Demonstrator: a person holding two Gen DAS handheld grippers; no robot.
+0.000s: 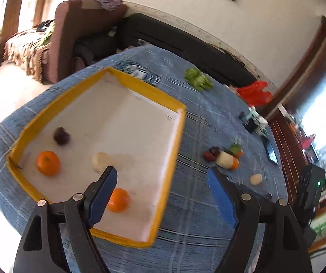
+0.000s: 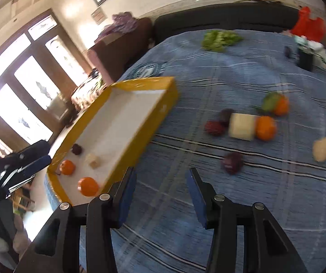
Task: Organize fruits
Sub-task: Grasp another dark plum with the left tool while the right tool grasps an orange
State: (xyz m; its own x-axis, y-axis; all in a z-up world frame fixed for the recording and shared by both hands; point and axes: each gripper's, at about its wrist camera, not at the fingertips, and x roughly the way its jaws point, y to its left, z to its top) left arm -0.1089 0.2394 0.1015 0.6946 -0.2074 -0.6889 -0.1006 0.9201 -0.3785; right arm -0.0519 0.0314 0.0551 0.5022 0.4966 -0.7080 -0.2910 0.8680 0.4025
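Both tools are standing open with nothing between their blue pads: the left tool [image 1: 163,191] is hanging wide over the near edge of the yellow tray [image 1: 176,150], the right tool [image 2: 160,195] is poised, narrower, above the blue cloth [image 2: 208,227] of the bench. In the tray four fruits are lying loose; the rest are sitting on the cloth at about two o'clock of the right tool. The nearest is the dark fruit [image 2: 232,162], alone at one o'clock. To do this well, the right tool is probably best going there first, spreading wider, descending squarely and closing gently, since round fruit rolls on soft cloth.
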